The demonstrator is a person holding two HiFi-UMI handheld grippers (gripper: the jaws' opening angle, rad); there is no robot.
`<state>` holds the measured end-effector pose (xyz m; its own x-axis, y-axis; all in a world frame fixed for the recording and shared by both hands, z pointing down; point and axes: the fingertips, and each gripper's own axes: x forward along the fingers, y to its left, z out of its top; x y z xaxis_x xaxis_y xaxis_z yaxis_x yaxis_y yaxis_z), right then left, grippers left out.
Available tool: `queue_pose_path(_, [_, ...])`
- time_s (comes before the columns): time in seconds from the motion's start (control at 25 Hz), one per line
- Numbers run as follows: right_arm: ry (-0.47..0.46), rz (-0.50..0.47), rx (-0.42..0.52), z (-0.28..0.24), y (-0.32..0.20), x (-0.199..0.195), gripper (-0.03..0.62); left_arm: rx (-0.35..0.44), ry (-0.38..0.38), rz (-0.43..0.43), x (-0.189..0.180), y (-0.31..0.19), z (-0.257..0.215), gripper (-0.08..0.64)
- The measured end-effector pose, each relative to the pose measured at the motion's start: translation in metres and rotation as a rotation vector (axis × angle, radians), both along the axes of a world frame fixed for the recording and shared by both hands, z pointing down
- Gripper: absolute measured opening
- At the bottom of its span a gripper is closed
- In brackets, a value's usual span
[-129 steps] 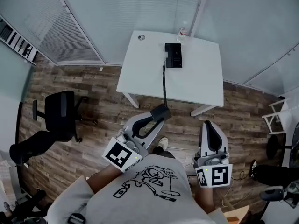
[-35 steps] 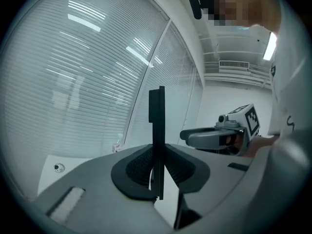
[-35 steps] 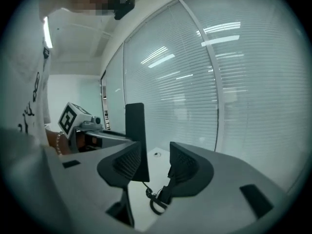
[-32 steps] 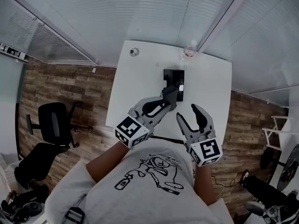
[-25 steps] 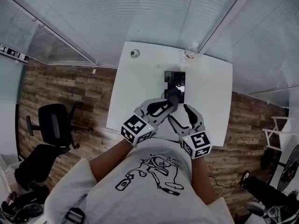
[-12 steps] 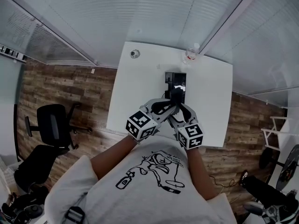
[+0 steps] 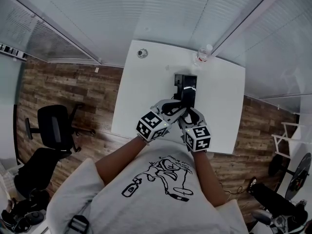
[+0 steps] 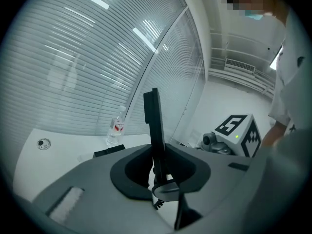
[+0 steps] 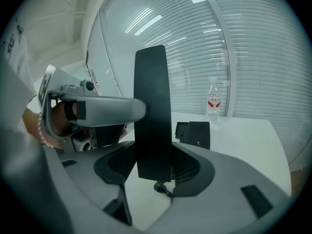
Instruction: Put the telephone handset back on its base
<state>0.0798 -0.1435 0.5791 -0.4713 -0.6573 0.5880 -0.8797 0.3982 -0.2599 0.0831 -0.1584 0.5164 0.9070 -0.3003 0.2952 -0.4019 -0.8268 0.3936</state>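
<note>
The black telephone handset (image 7: 185,101) hangs just above the near end of its black base (image 7: 185,82) on the white table (image 7: 141,96). My left gripper (image 7: 176,109) is shut on the handset's thin edges (image 8: 156,121), holding it upright. My right gripper (image 7: 189,115) comes in from the right. Its jaws are closing, and both pads meet the side edges of the handset's broad face (image 9: 152,106). A coiled cord (image 9: 163,188) dangles from the handset's lower end. The base (image 9: 195,133) lies a short way ahead of both grippers.
A clear water bottle (image 7: 202,56) stands at the table's far edge, just beyond the base. A small round fitting (image 7: 142,53) sits at the far left corner. Glass walls with blinds close off the back. An office chair (image 7: 53,128) stands on the wooden floor to the left.
Both grippers have moved forward over the table toward the base with the handset. The right gripper swung in from the right and closed around the handset beside the left one.
</note>
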Motion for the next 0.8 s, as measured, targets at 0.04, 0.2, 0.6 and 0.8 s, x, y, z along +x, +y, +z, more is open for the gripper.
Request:
queue_pose_path(0.04, [0.001,0.005,-0.011,0.002,0.0,0.0,0.212,0.012,-0.013,-0.003,0.0,-0.001,0.002,0.078])
queue_pose_path(0.2, [0.005,0.021,-0.056,0.013,0.001,0.002,0.212,0.061,-0.062,-0.019,0.001,-0.003,0.013,0.091])
queue_pose_path(0.6, [0.007,0.059,-0.177,0.044,-0.004,0.002,0.212,0.175,-0.191,-0.085,0.001,-0.013,0.045,0.115])
queue_pose_path(0.8, [0.013,0.07,-0.234,0.063,-0.008,0.001,0.212,0.168,-0.215,-0.088,0.0,-0.02,0.065,0.121])
